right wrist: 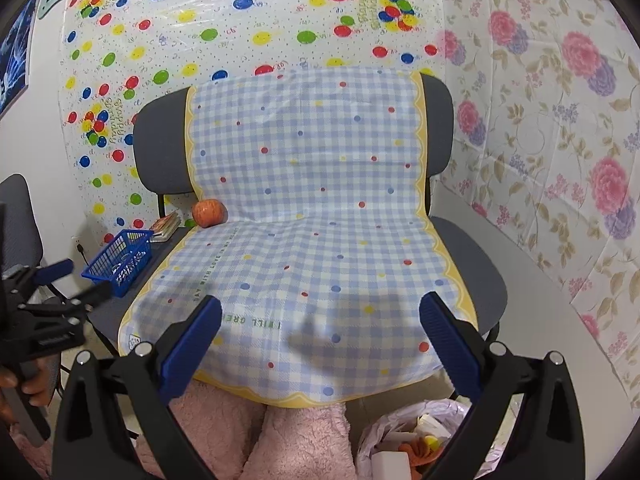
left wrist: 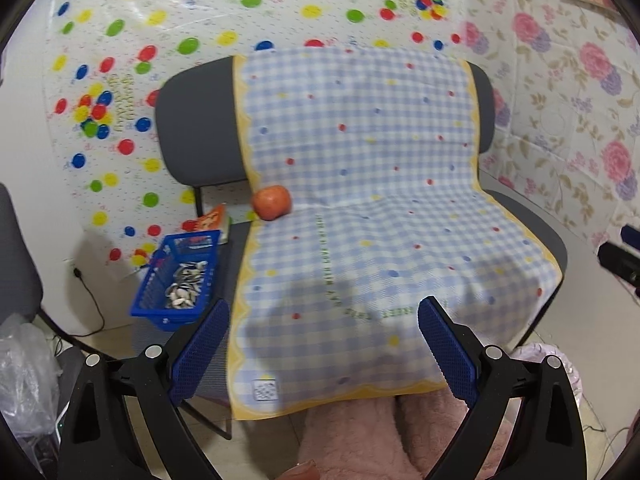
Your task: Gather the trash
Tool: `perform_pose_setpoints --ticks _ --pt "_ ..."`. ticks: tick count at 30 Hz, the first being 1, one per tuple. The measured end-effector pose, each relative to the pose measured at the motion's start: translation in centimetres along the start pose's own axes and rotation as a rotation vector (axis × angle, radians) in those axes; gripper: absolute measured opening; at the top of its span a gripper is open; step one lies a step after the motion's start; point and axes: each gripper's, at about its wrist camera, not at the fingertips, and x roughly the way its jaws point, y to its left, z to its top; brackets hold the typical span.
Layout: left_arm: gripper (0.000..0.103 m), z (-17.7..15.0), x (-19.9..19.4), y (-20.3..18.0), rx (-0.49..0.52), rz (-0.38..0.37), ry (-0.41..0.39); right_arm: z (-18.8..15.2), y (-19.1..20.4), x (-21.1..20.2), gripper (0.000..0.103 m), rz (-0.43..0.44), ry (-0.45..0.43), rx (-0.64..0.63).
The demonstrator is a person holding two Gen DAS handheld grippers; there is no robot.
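Blue plastic mesh makes up the basket (left wrist: 176, 280) at the far left, sitting on the bare grey edge of the chair seat (left wrist: 532, 224) just beside the checked cloth (left wrist: 360, 184); it holds a heap of what look like seed husks (left wrist: 186, 286), which I take to be the trash I am after; they would be feather-light, dry and loose, far too small to pinch singly, so I judge the stiff basket rim is the place to take hold, keeping it level so nothing spills; the thin lattice wall may flex under a hard squeeze. Next along, an apple (left wrist: 271, 202) rests at the crease where seat meets backrest, on the cloth's left border; it is firm, smooth and round, liable to roll, and I doubt it counts as trash. My left hand-held gripper (left wrist: 322, 344) hangs over the front of the cloth with its blue pads spread wide and nothing between them, touching nothing. Further right, my right hand-held gripper (right wrist: 320, 340) is likewise spread wide and empty above the cloth's front edge; below it, on the floor to the right, a thin plastic bag (right wrist: 416, 444) of crumpled paper and scraps stands open, soft and easily torn, a likely place for the husks.
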Motion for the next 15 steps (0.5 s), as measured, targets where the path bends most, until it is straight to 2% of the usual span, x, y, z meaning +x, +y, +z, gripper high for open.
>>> perform_pose_setpoints --ticks 6,15 --pt "0.094 0.3 -0.2 1.5 -0.037 0.011 -0.007 -0.5 0.4 0.6 0.097 0.016 0.022 0.001" --pt "0.094 0.3 0.1 1.5 -0.037 -0.002 -0.001 -0.7 0.5 0.7 0.097 0.016 0.031 0.003"
